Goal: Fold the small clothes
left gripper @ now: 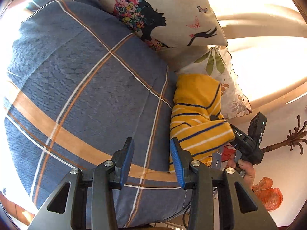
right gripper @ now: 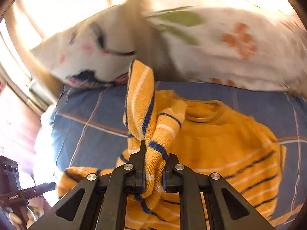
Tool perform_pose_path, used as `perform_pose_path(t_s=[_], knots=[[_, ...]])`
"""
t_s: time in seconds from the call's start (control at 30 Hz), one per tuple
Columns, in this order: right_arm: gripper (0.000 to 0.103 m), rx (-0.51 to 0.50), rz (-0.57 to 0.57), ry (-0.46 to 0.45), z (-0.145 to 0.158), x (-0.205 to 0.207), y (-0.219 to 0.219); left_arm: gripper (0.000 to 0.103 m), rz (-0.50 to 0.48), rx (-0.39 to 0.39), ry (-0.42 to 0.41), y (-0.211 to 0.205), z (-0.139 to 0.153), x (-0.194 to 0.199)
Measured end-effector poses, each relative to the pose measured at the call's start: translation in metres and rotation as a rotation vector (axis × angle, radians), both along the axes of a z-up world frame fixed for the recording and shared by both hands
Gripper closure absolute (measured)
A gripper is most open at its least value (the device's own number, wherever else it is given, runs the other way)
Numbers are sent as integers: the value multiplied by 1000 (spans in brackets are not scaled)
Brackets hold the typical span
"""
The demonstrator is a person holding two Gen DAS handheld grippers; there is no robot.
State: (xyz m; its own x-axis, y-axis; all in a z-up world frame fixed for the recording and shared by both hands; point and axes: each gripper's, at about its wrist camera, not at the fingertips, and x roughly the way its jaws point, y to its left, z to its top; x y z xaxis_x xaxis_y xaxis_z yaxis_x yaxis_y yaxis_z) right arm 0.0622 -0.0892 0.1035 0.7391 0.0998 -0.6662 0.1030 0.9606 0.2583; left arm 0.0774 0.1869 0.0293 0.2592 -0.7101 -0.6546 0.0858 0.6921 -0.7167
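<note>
A small yellow sweater (right gripper: 226,145) with blue and white stripes lies on the blue plaid bedspread (right gripper: 92,134). My right gripper (right gripper: 154,159) is shut on a bunched striped sleeve of the sweater and holds it lifted above the garment's body. In the left wrist view the sweater (left gripper: 195,115) lies at the right, beside the pillows, with the right gripper's body (left gripper: 249,140) at its far edge. My left gripper (left gripper: 152,147) is open and empty over the bedspread (left gripper: 80,88), just left of the sweater.
A cushion printed with a woman's silhouette (left gripper: 163,17) and a floral pillow (left gripper: 226,76) lie at the head of the bed, close behind the sweater. An orange bag (left gripper: 268,193) and a wooden coat stand (left gripper: 291,138) are beyond the bed edge.
</note>
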Motion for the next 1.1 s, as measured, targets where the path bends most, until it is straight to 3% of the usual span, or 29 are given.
perform_pose_path(t_s=[0.23, 0.47, 0.6, 0.7, 0.8, 0.9, 0.97, 1.03, 1.1], knots=[[91, 203, -145, 24, -52, -49, -137, 65, -64, 43, -6, -81, 10, -16], [91, 288, -156, 28, -99, -70, -188, 65, -185, 79, -6, -169, 6, -25], [91, 328, -122, 10, -101, -76, -199, 65, -273, 106, -53, -226, 7, -30], [85, 332, -127, -8, -95, -86, -207, 65, -332, 117, -54, -266, 0, -33], [85, 296, -147, -66, -73, -102, -215, 65, -401, 126, -41, -306, -15, -37], [84, 333, -141, -110, -56, -113, -224, 65, -476, 149, 28, -340, -43, -43], [84, 384, -117, -131, -50, -116, -227, 65, -504, 176, 50, -358, -60, -50], [83, 437, -83, -134, -48, -112, -227, 64, -507, 195, 18, -363, -61, -56], [77, 419, -82, -119, -49, -106, -222, 64, -509, 189, 3, -361, -55, -58]])
